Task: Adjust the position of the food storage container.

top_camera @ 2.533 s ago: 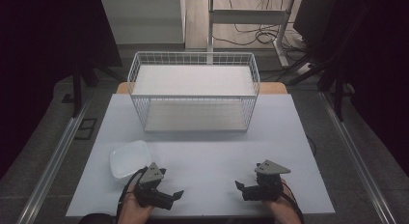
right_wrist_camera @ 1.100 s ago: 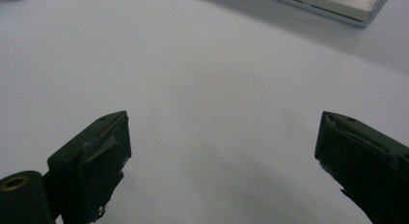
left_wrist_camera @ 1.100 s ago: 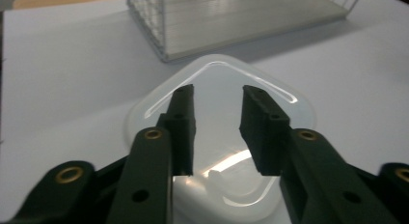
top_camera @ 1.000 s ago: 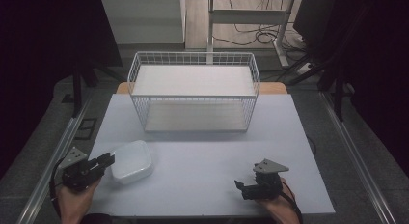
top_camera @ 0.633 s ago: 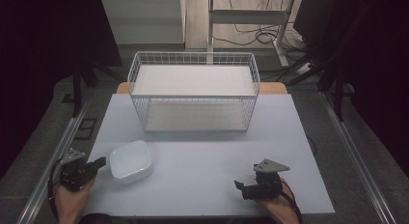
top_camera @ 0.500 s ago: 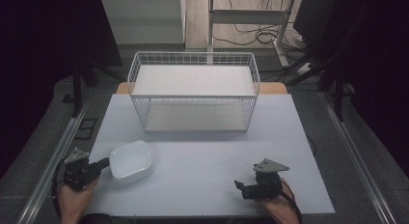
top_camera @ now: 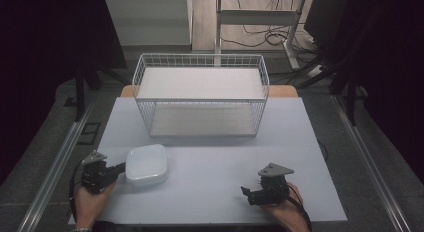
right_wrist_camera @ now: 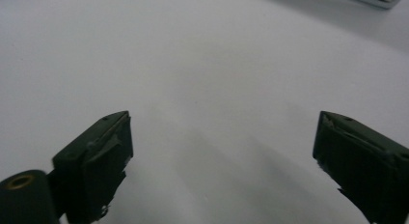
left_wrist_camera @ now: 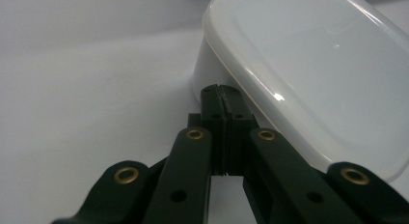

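A white lidded container (top_camera: 146,164) lies on the white table (top_camera: 210,187), at the front left part of it, well in front of the white wire basket (top_camera: 200,94). The container is low, with rounded corners, and its lid is on.

The left gripper (top_camera: 120,168) is at the left edge of the table, held by the person's left hand (top_camera: 90,204). It points to the right, toward the container, and its tips are at the container's left side. In the left gripper view the two black jaws are pressed together with no gap between them — they hold nothing. The tips (left_wrist_camera: 223,96) are right at the foot of the container (left_wrist_camera: 308,74), under the overhanging edge of the lid; whether they really touch the wall I cannot tell, but they are at least just beside it. The lid's rim passes diagonally above the jaws in this view.

The right gripper (top_camera: 246,191) is at the front right part of the table, in the person's right hand (top_camera: 287,212), well apart from the container. It points to the left, low over the table. In the right gripper view its jaws stand wide apart, and between them is bare table surface (right_wrist_camera: 207,89) — nothing is gripped. The grey three-cornered plate (top_camera: 276,169) sits on top of this gripper.

The basket stands at the far middle of the table and has a white shelf inside.
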A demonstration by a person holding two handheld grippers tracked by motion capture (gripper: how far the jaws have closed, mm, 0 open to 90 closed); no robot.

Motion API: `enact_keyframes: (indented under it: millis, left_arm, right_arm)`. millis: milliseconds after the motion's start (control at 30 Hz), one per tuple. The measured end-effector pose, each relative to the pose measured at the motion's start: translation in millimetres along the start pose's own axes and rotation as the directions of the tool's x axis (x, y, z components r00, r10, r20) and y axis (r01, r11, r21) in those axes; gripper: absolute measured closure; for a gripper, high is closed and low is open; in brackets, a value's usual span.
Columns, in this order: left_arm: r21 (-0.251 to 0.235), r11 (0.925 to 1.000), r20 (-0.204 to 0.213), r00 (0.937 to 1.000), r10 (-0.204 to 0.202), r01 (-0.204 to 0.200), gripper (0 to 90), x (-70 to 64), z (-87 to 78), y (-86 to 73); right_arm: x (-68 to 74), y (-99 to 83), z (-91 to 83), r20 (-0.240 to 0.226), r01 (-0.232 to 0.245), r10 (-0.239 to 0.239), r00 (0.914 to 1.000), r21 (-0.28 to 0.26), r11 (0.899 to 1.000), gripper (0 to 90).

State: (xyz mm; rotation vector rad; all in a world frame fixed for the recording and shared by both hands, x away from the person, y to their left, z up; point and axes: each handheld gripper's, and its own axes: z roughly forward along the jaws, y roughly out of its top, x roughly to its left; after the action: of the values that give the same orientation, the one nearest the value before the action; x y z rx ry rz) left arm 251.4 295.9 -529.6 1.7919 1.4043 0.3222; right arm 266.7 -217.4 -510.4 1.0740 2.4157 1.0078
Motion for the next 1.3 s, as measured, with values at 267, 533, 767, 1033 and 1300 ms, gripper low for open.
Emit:
enact_keyframes:
  millis: [267, 533, 767, 1033, 1300]
  left_arm:
    - [0.013, 0.9997, 0.045, 0.9988, 0.018, -0.019, 90.0, -14.0, 12.2, 6.3]
    - [0.035, 0.9974, 0.083, 0.9948, 0.06, -0.063, 90.0, -32.5, 26.8, 13.8]
    - [0.049, 0.9945, 0.109, 0.9903, 0.086, -0.092, 90.0, -48.0, 38.6, 19.8]
    - [0.066, 0.9853, 0.17, 0.9748, 0.144, -0.157, 90.0, -77.2, 57.0, 28.1]
    - [0.069, 0.977, 0.225, 0.9571, 0.182, -0.202, 90.0, -105.4, 77.3, 37.4]
  right_arm:
    - [7.8, 16.5, 8.6, -0.041, 0.033, -0.034, 0.9986, -0.018, 0.999, 26.1]
    - [22.8, 40.3, 23.9, -0.146, 0.006, -0.007, 0.9892, -0.004, 1.0, 45.9]
    - [30.3, 62.1, 46.5, -0.189, 0.05, -0.05, 0.9806, -0.007, 0.999, 77.9]
    - [36.0, 73.9, 63.4, -0.198, 0.039, -0.044, 0.9792, -0.031, 0.999, 89.2]
    - [22.7, 71.3, 60.6, -0.189, -0.001, -0.004, 0.9819, -0.023, 1.0, 89.3]
